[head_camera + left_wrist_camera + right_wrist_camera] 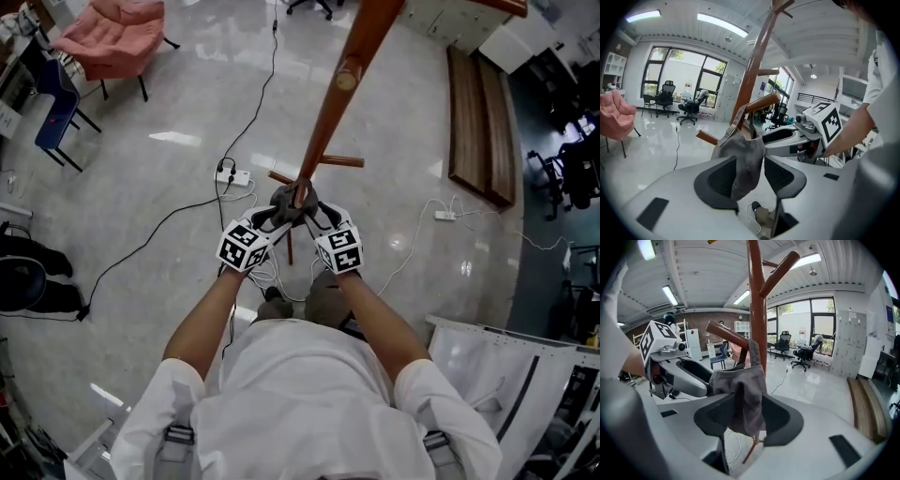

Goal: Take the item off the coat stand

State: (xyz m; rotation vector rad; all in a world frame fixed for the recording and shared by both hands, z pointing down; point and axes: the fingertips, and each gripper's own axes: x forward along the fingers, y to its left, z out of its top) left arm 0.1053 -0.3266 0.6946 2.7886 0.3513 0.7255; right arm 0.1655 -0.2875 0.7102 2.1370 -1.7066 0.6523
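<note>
Both left gripper [749,174] and right gripper [747,416] stand released around grey cap [740,145] on coat stand [757,61] peg [761,101]; a sideways pull could snag the strap and tip the stand.

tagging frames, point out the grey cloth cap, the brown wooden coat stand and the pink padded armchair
grey cloth cap [743,164]: left gripper view, crown fabric
brown wooden coat stand [758,315]: right gripper view, upright pole
pink padded armchair [117,33]: head view, seat cushion

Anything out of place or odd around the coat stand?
Nothing damaged or spilled. The grey cap hangs crumpled from a peg of the coat stand, between the open left gripper and right gripper. A power strip lies by the stand's foot.
</note>
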